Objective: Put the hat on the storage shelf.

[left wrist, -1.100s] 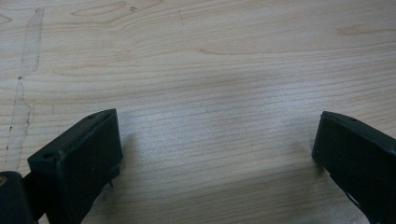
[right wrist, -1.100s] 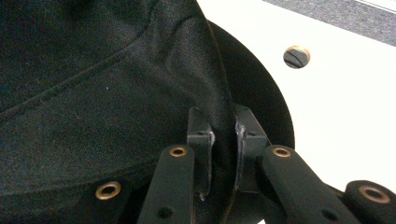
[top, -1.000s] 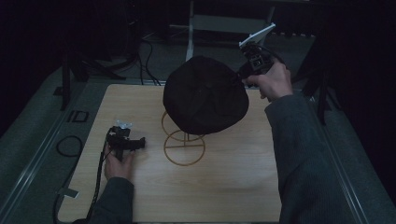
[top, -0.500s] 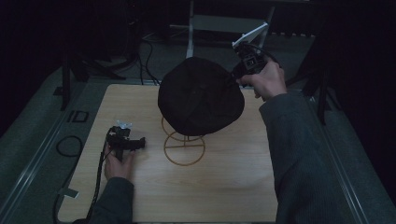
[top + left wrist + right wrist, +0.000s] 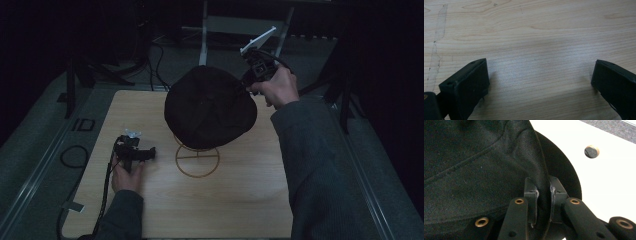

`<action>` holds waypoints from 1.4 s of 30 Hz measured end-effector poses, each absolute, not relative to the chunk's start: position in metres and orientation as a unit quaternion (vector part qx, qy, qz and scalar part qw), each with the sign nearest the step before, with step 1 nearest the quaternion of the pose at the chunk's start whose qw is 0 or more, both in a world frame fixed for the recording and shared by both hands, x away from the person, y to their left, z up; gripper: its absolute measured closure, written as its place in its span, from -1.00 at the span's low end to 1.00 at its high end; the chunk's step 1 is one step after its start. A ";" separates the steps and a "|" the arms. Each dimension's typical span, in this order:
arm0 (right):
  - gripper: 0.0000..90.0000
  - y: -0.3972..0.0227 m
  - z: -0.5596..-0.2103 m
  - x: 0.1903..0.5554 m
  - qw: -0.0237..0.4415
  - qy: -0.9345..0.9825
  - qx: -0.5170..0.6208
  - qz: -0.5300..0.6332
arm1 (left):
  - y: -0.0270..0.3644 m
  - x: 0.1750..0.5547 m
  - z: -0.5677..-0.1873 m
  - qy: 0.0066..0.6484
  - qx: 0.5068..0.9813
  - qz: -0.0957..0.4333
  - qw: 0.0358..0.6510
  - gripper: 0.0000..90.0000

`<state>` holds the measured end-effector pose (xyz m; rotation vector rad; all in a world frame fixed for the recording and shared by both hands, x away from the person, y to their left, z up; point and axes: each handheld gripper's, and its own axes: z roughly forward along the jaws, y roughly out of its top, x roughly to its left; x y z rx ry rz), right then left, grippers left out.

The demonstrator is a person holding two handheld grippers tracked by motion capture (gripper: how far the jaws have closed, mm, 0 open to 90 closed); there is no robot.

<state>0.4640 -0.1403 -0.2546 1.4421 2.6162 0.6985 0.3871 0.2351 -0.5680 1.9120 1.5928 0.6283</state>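
Right now my right gripper (image 5: 248, 85) pinches the rim of the black hat (image 5: 210, 107), its jaws narrow with the fabric fold clamped between them (image 5: 542, 195). That hat hangs above the gold wire stand (image 5: 197, 159) at the middle of the wooden table (image 5: 240, 200). My left gripper (image 5: 145, 154) rests low on the tabletop, jaws spread wide and holding nothing (image 5: 537, 82).

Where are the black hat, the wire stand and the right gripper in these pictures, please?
black hat (image 5: 210, 107), high view, on its crown.
wire stand (image 5: 197, 161), high view, on its round base ring.
right gripper (image 5: 543, 195), right gripper view, between its jaws clamped on the hat's fabric.
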 end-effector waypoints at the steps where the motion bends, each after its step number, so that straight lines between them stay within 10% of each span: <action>1: 0.78 -0.140 -0.255 0.464 0.037 0.852 0.470 0.228 | 0.235 0.387 -0.568 0.595 0.714 0.235 0.284 -0.98; 42: 0.67 -0.105 -0.292 0.466 0.037 0.878 0.446 0.170 | 0.235 0.387 -0.568 0.595 0.715 0.235 0.284 -0.98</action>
